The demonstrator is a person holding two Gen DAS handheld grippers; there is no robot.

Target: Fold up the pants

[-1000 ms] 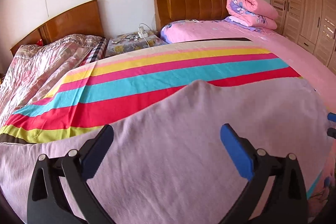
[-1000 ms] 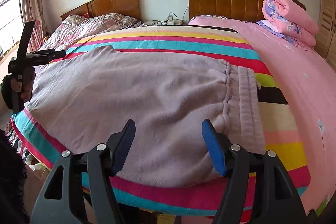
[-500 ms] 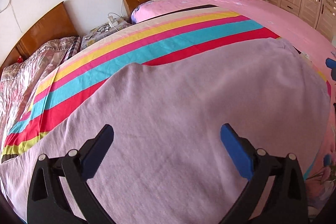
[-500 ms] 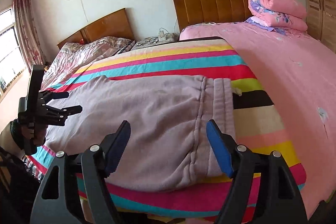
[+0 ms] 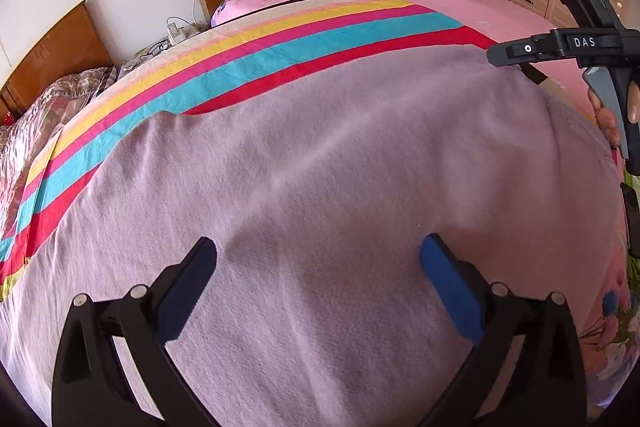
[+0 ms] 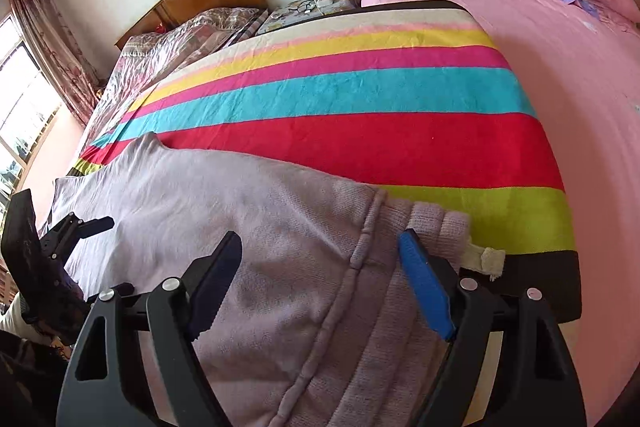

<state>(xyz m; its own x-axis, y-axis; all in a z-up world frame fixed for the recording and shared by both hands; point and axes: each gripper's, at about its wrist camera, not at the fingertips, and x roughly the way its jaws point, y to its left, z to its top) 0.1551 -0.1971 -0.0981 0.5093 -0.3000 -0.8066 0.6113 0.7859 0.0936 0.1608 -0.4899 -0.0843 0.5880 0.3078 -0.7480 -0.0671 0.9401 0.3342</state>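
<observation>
Now soft lilac knit pants (image 5: 320, 167) lie flat on the rainbow-striped blanket (image 6: 360, 95). Left gripper (image 5: 318, 267) hovers over them, jaws wide, empty; right gripper (image 6: 320, 267), jaws opening, straddles their ribbed waistband (image 6: 400, 287).

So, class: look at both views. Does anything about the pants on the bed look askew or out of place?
One thing: a pale drawstring end pokes out from the waistband of the lilac pants, trailing onto the striped blanket. Otherwise they lie flat.
</observation>
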